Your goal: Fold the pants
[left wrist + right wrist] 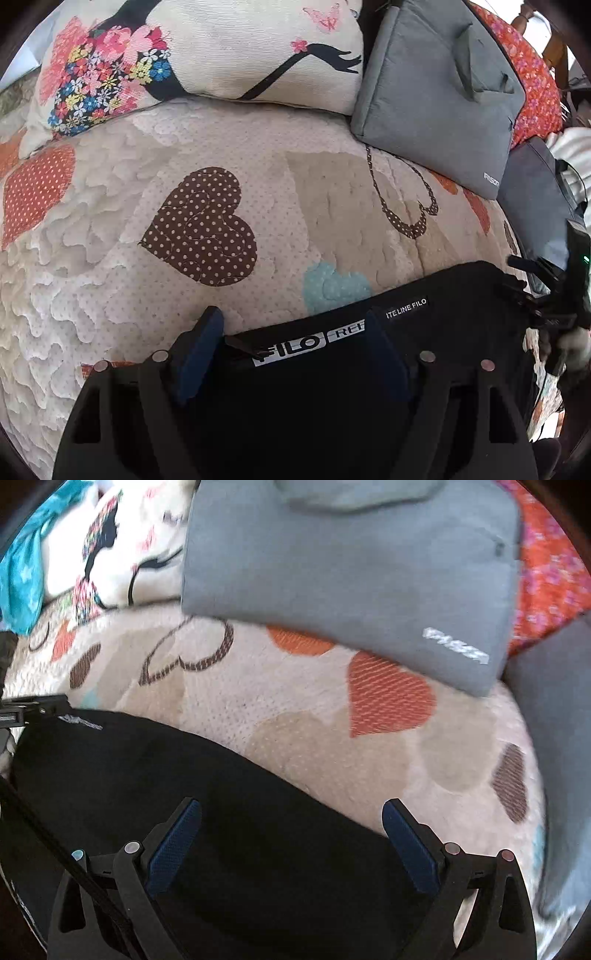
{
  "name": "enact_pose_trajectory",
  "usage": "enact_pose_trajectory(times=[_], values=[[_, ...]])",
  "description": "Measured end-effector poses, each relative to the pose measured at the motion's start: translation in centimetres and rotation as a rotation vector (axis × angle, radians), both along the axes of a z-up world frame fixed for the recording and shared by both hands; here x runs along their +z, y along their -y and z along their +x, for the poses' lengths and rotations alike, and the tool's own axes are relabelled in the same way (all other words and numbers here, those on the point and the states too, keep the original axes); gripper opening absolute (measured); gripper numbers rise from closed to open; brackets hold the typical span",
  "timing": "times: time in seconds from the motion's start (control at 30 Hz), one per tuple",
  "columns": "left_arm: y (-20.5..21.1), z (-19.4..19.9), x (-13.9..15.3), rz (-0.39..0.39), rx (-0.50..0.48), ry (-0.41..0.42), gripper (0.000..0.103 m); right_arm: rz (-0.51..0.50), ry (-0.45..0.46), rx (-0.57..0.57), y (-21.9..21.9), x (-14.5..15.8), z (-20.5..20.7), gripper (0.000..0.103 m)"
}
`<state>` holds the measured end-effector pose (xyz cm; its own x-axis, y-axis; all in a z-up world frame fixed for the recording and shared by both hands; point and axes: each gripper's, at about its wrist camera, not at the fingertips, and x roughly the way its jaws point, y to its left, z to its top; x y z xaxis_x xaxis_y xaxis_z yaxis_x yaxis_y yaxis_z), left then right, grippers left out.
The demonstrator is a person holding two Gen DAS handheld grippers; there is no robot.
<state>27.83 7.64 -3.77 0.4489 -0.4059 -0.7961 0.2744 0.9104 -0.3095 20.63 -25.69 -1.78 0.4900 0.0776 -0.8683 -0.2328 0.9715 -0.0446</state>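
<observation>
Black pants point(443, 295) lie folded on a heart-patterned quilt point(258, 140), their waistband with a white "FILO" label facing the pillows. My left gripper point(291, 332) hangs over that waistband edge with its blue pads point(201, 354) spread apart. The cloth lies between them and neither pad presses on it. In the right wrist view the pants point(147, 775) fill the lower left. My right gripper point(293, 812) stands wide open above their right part, one pad point(410, 842) over the quilt point(295, 701) at the cloth's edge.
A grey padded bag point(436, 92) point(351, 572) leans at the back right, with a darker grey bag point(535, 206) beside it. A floral pillow point(221, 48) lies at the back left and a red flowered cloth point(535, 74) behind the bags. Turquoise cloth point(22, 572) sits far left.
</observation>
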Motion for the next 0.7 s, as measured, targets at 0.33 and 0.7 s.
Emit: enact_pose_trajectory(times=[0.33,0.7], values=[[2.8,-0.9,0.0,0.287,-0.039,0.058,0.036,0.031,-0.04,0.058,-2.6,-1.0,1.8,0.079],[1.4,-2.4,2.6,0.238,-0.014,0.102,0.016,0.097,-0.077,0.058,-4.1,1.1,-0.9,0.006]])
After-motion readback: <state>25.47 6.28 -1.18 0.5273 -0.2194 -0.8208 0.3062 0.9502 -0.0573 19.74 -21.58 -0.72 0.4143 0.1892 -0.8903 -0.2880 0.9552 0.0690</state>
